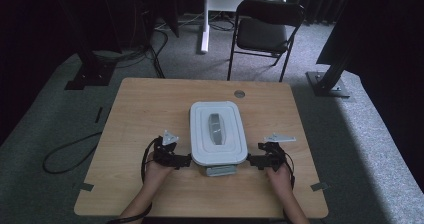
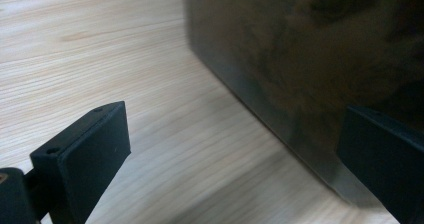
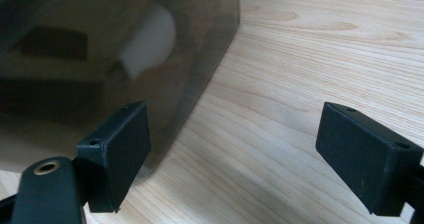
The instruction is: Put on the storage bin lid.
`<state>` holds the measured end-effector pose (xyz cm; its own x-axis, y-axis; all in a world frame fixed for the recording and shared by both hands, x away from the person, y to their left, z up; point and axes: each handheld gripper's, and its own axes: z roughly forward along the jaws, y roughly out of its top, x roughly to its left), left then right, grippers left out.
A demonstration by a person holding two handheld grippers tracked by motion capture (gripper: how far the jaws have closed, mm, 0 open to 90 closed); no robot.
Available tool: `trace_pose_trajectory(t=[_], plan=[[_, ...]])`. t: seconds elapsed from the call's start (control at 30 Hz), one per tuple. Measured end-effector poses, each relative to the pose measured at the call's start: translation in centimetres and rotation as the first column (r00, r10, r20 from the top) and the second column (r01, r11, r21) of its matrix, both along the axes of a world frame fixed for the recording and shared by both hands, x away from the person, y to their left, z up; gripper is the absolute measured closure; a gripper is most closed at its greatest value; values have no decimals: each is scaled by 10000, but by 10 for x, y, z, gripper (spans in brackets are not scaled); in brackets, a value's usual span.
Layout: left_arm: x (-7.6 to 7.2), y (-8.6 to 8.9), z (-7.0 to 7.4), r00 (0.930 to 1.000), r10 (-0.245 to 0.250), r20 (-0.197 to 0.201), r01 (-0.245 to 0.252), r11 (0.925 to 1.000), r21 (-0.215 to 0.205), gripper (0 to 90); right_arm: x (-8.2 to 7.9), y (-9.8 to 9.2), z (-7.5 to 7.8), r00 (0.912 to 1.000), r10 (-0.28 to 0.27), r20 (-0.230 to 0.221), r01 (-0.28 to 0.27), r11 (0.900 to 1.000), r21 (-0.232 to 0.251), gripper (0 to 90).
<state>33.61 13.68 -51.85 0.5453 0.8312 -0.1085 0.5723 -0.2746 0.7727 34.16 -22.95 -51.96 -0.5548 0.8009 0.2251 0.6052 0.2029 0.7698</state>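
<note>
A box with a white lid (image 1: pixel 218 133) and a grey handle on top (image 1: pixel 216 129) sits in the middle of the wooden table (image 1: pixel 145 109); a grey latch (image 1: pixel 220 170) sticks out at its near end. My left gripper (image 1: pixel 186 160) is open at the box's near-left corner. In the left gripper view the gripper (image 2: pixel 240 154) has the box's smoky wall (image 2: pixel 300 59) just ahead of the jaw on the right. My right gripper (image 1: pixel 252 160) is open at the near-right corner. In the right gripper view the gripper (image 3: pixel 242 154) has the box wall (image 3: pixel 100 59) beside the jaw on the left.
A round grommet (image 1: pixel 239 93) is set in the table behind the box. Beyond the table stand a black folding chair (image 1: pixel 265 31) and a white stand leg (image 1: pixel 204 19). Cables (image 1: pixel 65 154) lie on the grey carpet at the left.
</note>
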Motion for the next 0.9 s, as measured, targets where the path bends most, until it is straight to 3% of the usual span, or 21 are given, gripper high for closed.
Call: trace_pose_trajectory(t=[0.23,0.5,0.7,0.9], plan=[[0,10,2,9992,334,198,-333,9994,-46,22,0,-9,-1,9998,-188,-57,188,9998,64,137],[-6,25,5,9939,735,818,-679,9953,-688,22,0,-14,-2,9990,-446,42,446,9990,57,136],[-6,25,3,9949,715,715,-680,9964,-504,22,0,-13,-3,9990,-441,37,440,9989,163,136],[-7,27,3,9946,775,694,-740,9960,-510,22,-2,-3,-6,10000,8,-4,-8,9994,348,135]])
